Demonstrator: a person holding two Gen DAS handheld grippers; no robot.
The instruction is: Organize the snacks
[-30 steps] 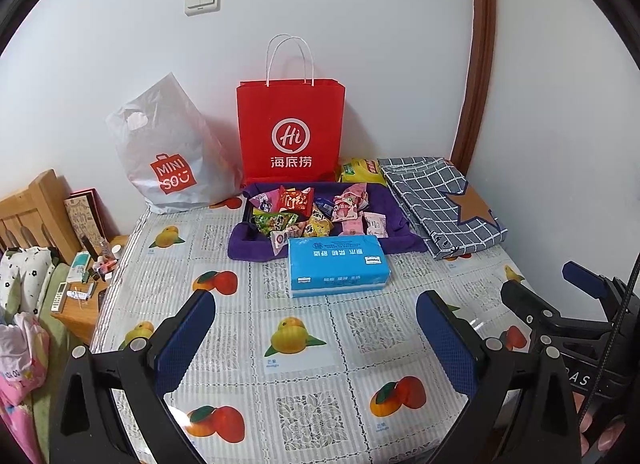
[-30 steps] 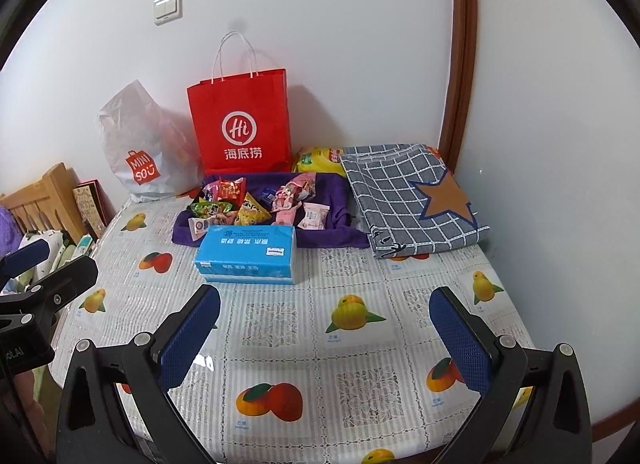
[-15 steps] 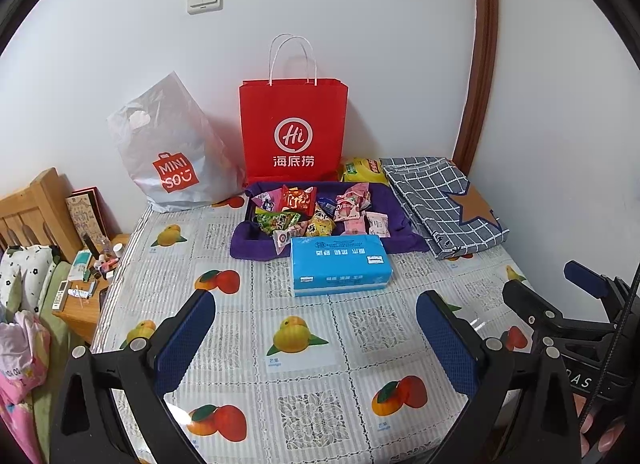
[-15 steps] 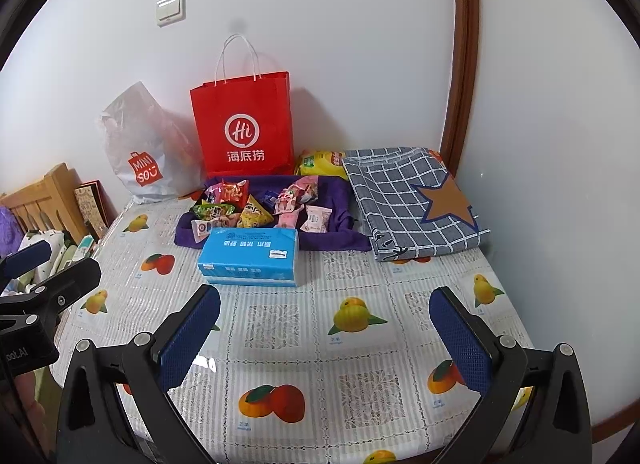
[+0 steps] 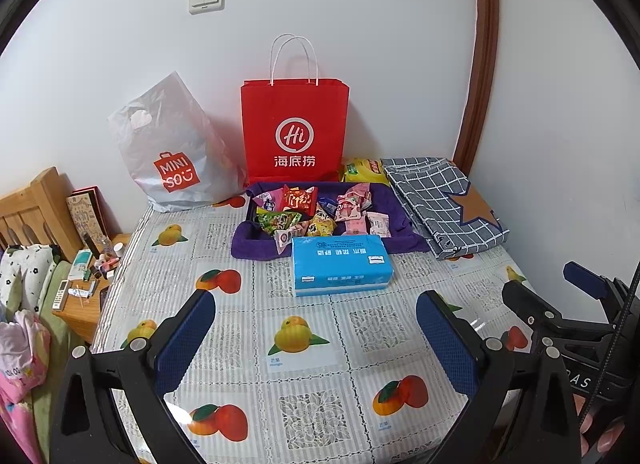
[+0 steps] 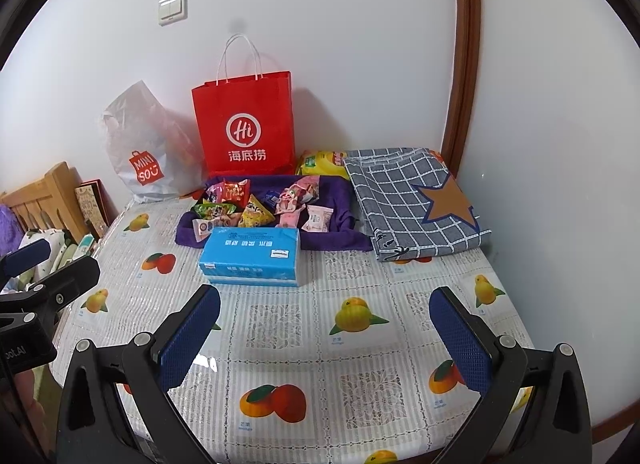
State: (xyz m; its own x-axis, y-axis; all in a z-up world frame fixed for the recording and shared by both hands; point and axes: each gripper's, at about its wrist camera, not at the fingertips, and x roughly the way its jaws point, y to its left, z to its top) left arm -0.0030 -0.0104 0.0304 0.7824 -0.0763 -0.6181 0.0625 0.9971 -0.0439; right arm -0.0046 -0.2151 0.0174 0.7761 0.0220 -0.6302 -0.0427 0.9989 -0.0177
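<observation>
at the far end of the table [image 5: 248, 328], against the white wall, a pile of small snack packets [image 5: 316, 213] lies in a shallow purple tray [image 5: 400, 220], with a red packet and a green one on its left part and pink ones toward its right. just in front of the tray, touching its near edge, lies a blue tissue pack [image 5: 340, 264]. behind the tray stands a red paper bag [image 5: 294, 132], upright, with a grey minisou plastic bag [image 5: 172, 148] to its left and a yellow packet [image 5: 362, 169] just to its right. a folded checked cloth with a brown star [image 5: 444, 204] lies right of the tray. the left gripper [image 5: 316, 324] hovers over the near part of the fruit-printed table cover, its blue-padded jaws spread wide with nothing between them, well short of the tissue pack. the right gripper [image 6: 324, 324] is spread just as wide and also holds nothing. the left wrist view alone shows a low wooden bedside stand [image 5: 80, 304] with small bottles and a remote beside the table, and the right gripper's black frame at its right edge. the right wrist view alone shows the table's near right corner and wooden rim [image 6: 612, 424], more of the yellow packet, and the left gripper's frame at its left edge. a light switch [image 6: 173, 8] on the wall appears in both.
</observation>
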